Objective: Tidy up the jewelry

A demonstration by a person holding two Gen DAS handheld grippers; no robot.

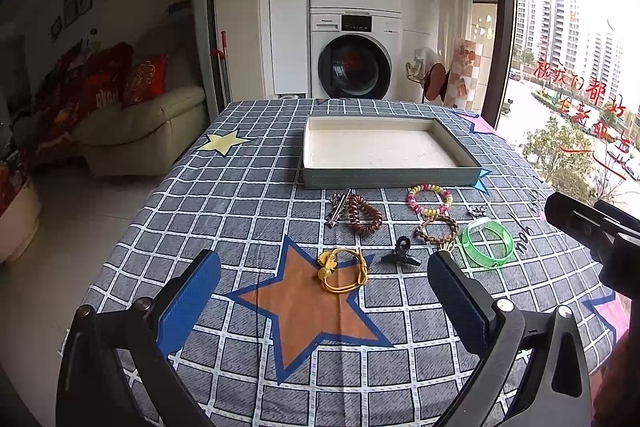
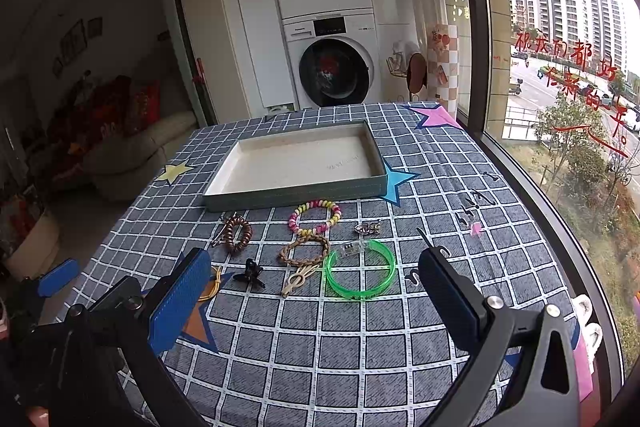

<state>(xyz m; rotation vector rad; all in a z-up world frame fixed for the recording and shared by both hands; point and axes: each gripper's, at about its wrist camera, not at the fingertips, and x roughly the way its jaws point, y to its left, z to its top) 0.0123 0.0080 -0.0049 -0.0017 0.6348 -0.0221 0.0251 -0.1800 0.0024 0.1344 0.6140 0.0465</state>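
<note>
A shallow grey tray (image 1: 392,178) (image 2: 296,195) with a white inside stands empty at the table's far side. In front of it lie a brown spiral hair tie (image 1: 364,214) (image 2: 239,234), a pink-yellow bead bracelet (image 1: 430,200) (image 2: 315,217), a braided brown bracelet (image 1: 437,229) (image 2: 304,249), a green bangle (image 1: 486,238) (image 2: 361,275), a black claw clip (image 1: 401,251) (image 2: 250,273), a gold hair tie (image 1: 343,270) (image 2: 212,285) and a small silver piece (image 1: 478,211) (image 2: 367,227). My left gripper (image 1: 324,297) is open above the gold tie. My right gripper (image 2: 316,301) is open near the green bangle.
The table (image 1: 240,227) wears a blue checked cloth with stars. A metal clip (image 1: 339,207) lies beside the spiral tie. Two stacked washing machines (image 1: 355,55) stand behind the table, a window (image 2: 560,67) to the right, a sofa (image 1: 140,131) to the left.
</note>
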